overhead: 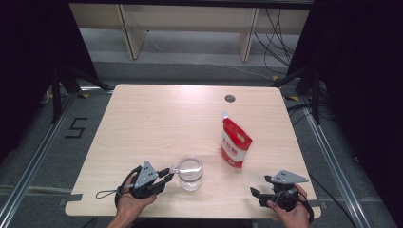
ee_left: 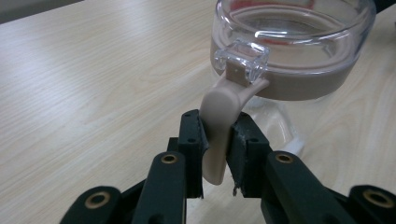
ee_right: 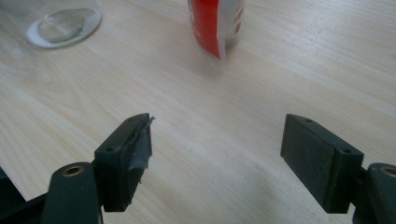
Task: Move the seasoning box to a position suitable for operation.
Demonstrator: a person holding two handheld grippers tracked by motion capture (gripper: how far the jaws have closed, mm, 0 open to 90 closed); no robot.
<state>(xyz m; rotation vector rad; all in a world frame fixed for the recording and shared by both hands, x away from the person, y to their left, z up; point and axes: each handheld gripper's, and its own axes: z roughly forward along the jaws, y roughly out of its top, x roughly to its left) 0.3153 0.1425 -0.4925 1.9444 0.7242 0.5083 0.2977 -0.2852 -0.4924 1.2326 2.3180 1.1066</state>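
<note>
Black fingers (ee_left: 216, 154) of the left gripper (overhead: 167, 174) pinch the beige latch (ee_left: 219, 123) of a clear jar (overhead: 190, 173), which stands near the bench's (overhead: 157, 118) front edge. Just right of it stands a red pouch (overhead: 234, 142). Farther right, the right gripper (ee_right: 217, 154) hovers with fingers spread, holding nothing.

Occluded and cropped items

The beige plastic latch tab (ee_left: 218, 135) is partly covered by the closed left gripper (ee_left: 219, 154). The clear glass jar (ee_right: 60, 21) and red-and-white stand-up pouch (ee_right: 215, 23) are cropped by the right gripper view's top edge; pouch lettering is illegible.
</note>
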